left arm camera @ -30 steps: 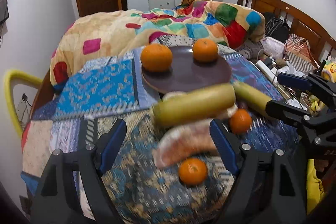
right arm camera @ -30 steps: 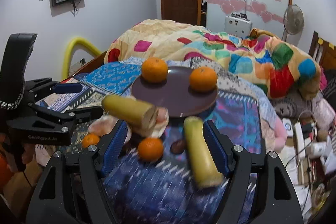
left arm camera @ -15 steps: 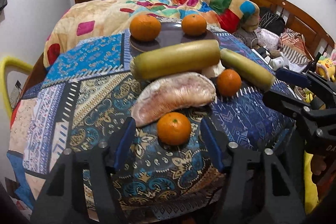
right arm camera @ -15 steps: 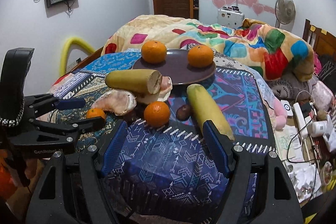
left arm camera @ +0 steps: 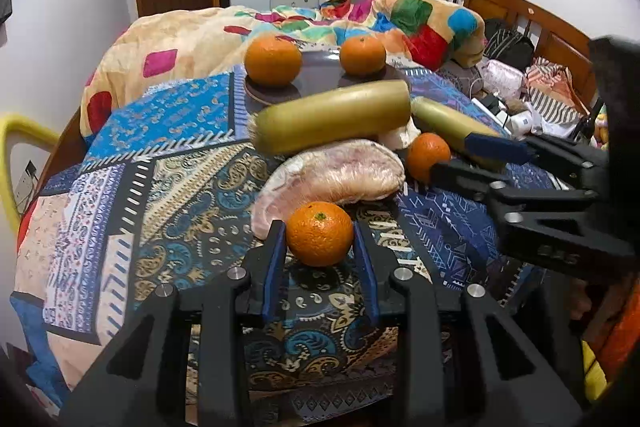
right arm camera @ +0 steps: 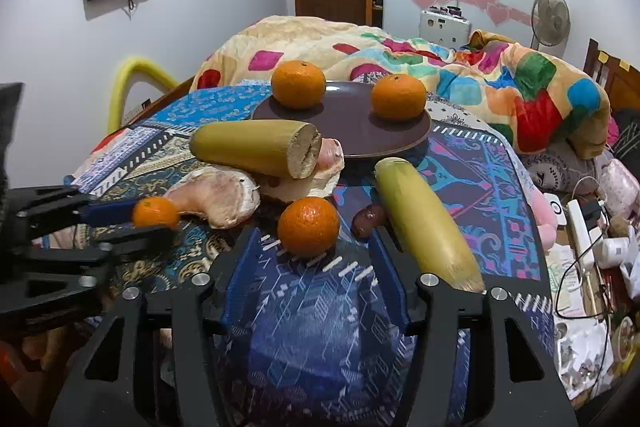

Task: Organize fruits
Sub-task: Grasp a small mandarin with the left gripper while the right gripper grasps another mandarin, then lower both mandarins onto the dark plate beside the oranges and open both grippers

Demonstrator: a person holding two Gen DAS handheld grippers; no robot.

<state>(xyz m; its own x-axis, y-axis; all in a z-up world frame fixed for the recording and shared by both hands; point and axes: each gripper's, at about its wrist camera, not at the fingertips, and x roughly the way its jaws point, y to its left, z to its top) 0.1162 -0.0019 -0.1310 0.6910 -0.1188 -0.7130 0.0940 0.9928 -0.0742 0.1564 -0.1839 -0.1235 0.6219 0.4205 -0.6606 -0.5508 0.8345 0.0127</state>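
Observation:
My left gripper is shut on a small orange that rests on the patterned cloth; the pair also shows at the left of the right wrist view. My right gripper is open, its fingers on either side of another orange, also seen in the left wrist view. A brown plate behind holds two oranges. Two yellow-green cut stalks and pale pomelo pieces lie between.
A small dark fruit lies beside the right stalk. A colourful quilt is heaped behind the plate. Cables and clutter lie off the table's right edge. A yellow chair back stands at the left.
My left gripper has moved forward and closed on the near orange. My right gripper has moved in around the other orange, still open.

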